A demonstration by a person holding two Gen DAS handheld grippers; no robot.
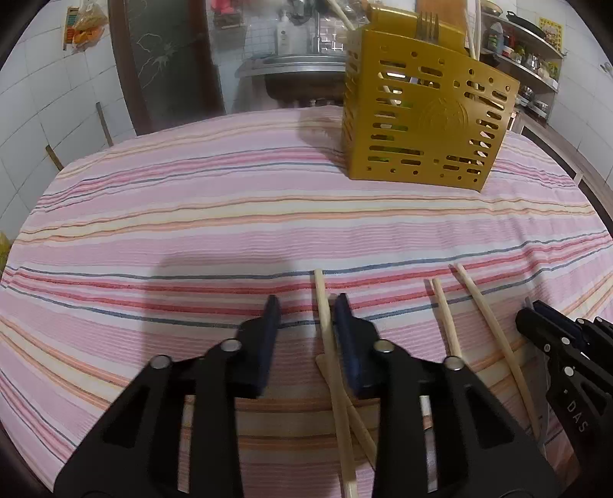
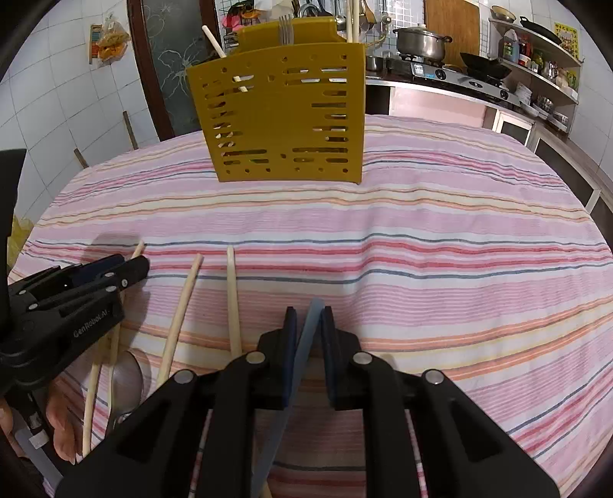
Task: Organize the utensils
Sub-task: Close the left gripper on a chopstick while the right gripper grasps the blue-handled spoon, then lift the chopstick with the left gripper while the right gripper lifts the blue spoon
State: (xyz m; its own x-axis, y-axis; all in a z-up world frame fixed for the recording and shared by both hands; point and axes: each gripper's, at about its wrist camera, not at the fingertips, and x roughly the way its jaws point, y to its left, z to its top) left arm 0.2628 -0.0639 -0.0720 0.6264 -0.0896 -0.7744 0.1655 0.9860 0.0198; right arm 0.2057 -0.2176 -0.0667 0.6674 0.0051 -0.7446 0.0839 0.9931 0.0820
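The left hand-held gripper (image 1: 306,302) is partly open around a wooden chopstick (image 1: 323,306) on the tabletop (image 1: 191,230). The right hand-held gripper (image 2: 309,312) pinches a grey chopstick (image 2: 312,318).

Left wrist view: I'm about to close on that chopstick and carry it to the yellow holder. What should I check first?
1. Chopstick between the jaws of the left gripper: ok, but a gap shows at one pad, so it is not gripped.
2. Chopstick free of others: not ok; a second chopstick crosses under it.
3. Right gripper holding the grey utensil: ok, jaws shut on it.
4. Grippers apart: ok.
5. Holder upright on the cloth: ok.
6. Room in the holder: cannot tell; a fork already stands inside.
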